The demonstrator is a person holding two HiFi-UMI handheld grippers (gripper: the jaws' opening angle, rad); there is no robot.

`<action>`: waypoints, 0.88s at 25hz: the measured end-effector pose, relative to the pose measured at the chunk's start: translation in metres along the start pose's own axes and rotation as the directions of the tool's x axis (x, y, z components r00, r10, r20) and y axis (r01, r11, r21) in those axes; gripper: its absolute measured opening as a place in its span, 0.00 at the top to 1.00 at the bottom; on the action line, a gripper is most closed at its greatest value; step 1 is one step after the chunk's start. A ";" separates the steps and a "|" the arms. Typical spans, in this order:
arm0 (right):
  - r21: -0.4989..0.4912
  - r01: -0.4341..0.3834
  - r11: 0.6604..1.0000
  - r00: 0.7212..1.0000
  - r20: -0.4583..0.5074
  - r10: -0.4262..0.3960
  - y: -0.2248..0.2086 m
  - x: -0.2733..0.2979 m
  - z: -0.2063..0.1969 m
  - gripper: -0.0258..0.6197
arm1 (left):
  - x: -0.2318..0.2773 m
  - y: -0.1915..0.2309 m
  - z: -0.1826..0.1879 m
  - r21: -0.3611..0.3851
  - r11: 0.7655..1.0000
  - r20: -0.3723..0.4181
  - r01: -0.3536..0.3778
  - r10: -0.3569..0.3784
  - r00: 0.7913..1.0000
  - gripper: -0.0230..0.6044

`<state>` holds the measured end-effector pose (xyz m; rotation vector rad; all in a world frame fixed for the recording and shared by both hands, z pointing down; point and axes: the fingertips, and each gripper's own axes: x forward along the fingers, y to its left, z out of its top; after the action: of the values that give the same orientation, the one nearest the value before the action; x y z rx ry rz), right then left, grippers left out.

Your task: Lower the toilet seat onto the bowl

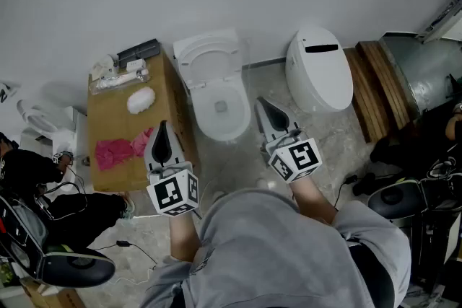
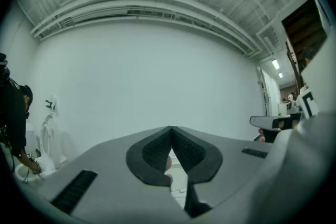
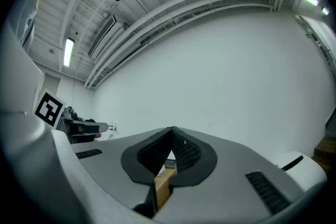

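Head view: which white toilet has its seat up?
The white toilet beside the brown cardboard box: bowl exposed, seat raised. The rounded toilet on the right is closed.

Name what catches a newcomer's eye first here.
The open toilet stands at centre, its seat raised, with the left gripper and right gripper shut and empty either side of it. A bright pink cloth lies on the cardboard box to its left; a closed white toilet stands right.

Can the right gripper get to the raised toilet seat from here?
Probably yes. The right gripper hangs beside the bowl, and nothing stands between it and the seat. Its jaws are shut.
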<state>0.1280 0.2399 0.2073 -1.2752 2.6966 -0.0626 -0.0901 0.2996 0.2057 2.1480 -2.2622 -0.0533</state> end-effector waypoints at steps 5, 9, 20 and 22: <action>0.002 0.000 1.000 1.000 -0.005 0.000 0.000 -0.005 0.001 0.96 | -0.004 -0.006 0.000 0.003 1.000 -0.005 0.004 -0.004 1.000 0.96; 0.004 0.003 1.000 1.000 -0.007 -0.003 -0.003 -0.009 0.002 0.96 | -0.005 -0.011 0.000 0.007 1.000 -0.007 0.006 -0.006 1.000 0.96; 0.004 -0.006 1.000 1.000 0.002 0.006 -0.017 -0.026 0.007 0.96 | -0.009 -0.034 0.001 0.013 1.000 -0.007 0.000 0.000 1.000 0.96; 0.005 -0.008 1.000 1.000 -0.002 0.008 -0.022 -0.030 0.008 0.96 | -0.011 -0.039 0.001 0.013 1.000 -0.008 -0.006 0.006 1.000 0.96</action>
<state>0.1643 0.2491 0.2054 -1.2640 2.7015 -0.0701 -0.0509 0.3085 0.2032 2.1436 -2.2708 -0.0308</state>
